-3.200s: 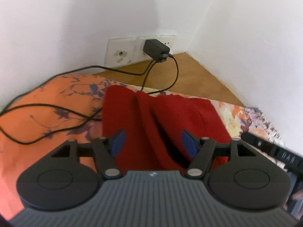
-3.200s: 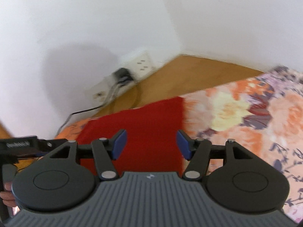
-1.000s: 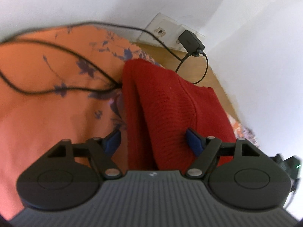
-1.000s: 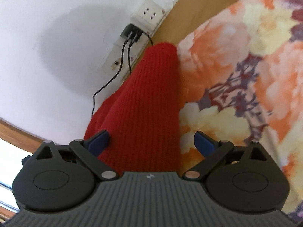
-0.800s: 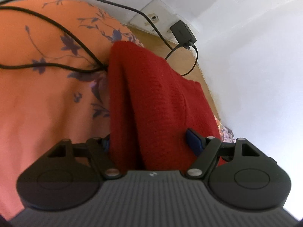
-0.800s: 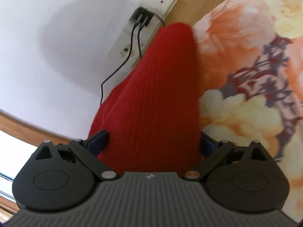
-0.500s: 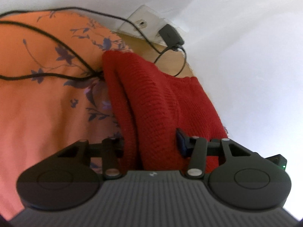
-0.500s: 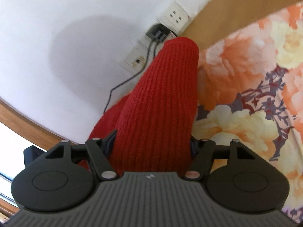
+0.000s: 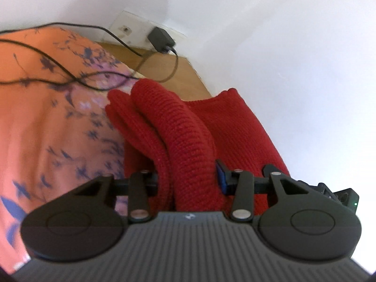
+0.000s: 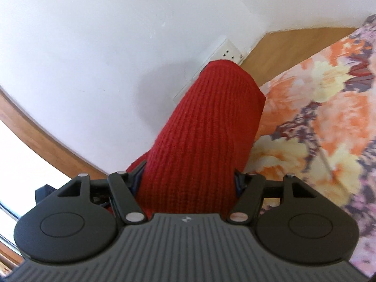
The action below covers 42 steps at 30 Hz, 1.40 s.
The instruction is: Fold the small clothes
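I have the left claw (image 9: 188, 178) pinching a thick bunched ridge of the red knit garment (image 9: 188, 141), and the right claw (image 10: 188, 181) pressed onto another doubled-up roll of the same knit. The garment is raised off the floral bedsheet (image 9: 47, 117), its far end reaching toward the wall socket plate (image 9: 131, 29), with one flat panel trailing beside the left claw on the side away from the plate. My reading is that I am mid-fold, carrying a gripped edge over the rest of the knit.

To do this well, I want both claws level with each other and travelling together, so the edge lands straight rather than skewed. The knit is bulky and stretchy, so I should lift only enough to clear the bedsheet and avoid pulling the two grips apart. The black cable (image 9: 58, 80) lies on the sheet just beside the garment's plate-side end; I should keep the fabric from dragging it.
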Tool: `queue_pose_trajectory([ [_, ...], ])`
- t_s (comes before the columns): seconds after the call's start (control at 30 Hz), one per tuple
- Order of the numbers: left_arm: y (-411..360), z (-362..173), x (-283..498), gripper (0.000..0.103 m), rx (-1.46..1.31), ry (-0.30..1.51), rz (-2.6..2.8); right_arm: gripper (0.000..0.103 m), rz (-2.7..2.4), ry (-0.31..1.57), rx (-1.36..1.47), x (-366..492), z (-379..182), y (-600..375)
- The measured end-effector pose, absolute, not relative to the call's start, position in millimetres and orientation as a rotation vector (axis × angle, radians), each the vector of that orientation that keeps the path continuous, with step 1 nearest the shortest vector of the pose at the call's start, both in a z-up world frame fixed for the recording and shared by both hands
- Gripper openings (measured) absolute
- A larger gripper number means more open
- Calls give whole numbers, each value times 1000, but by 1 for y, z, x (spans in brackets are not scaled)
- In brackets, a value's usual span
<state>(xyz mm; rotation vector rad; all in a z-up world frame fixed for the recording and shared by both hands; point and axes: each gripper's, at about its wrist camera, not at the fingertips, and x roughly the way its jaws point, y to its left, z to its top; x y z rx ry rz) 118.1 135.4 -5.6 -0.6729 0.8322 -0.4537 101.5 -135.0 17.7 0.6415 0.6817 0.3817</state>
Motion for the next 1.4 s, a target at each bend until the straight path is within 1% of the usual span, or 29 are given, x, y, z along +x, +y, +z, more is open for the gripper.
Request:
queue_pose_trajectory([
  [0.13,100,-3,104,44,-632,838,-487,70,353,665,641,71,25,-167],
  [0.23,74,-9,96,44,-597,847,-509,70,318,672,659,56,19,-191],
  [0.47,30,-49,96,45,-462,931,-478,71,197,758,641,42,-31,-227],
  [0.57,24,-53,91,53,-388,918,-446,72,188,780,622,41,-46,-230],
  [0.63,22,-52,88,59,-353,908,-430,75,186,784,601,39,-49,-232],
  [0.7,21,-53,86,62,-332,904,-410,77,181,786,581,41,-52,-231],
  [0.77,20,-49,81,63,-325,902,-393,80,169,783,546,38,-47,-228],
  [0.83,16,-45,81,65,-315,902,-367,86,150,770,495,33,-37,-224],
  [0.9,15,-36,72,66,-283,890,-341,89,129,747,440,27,-27,-220],
  [1.03,11,-18,53,78,-184,837,-255,96,88,707,345,11,-10,-215],
  [1.2,6,-4,23,81,-90,774,-193,103,78,672,251,-15,2,-210],
  [1.4,-3,2,-10,83,-58,749,-105,103,39,646,130,-48,0,-195],
])
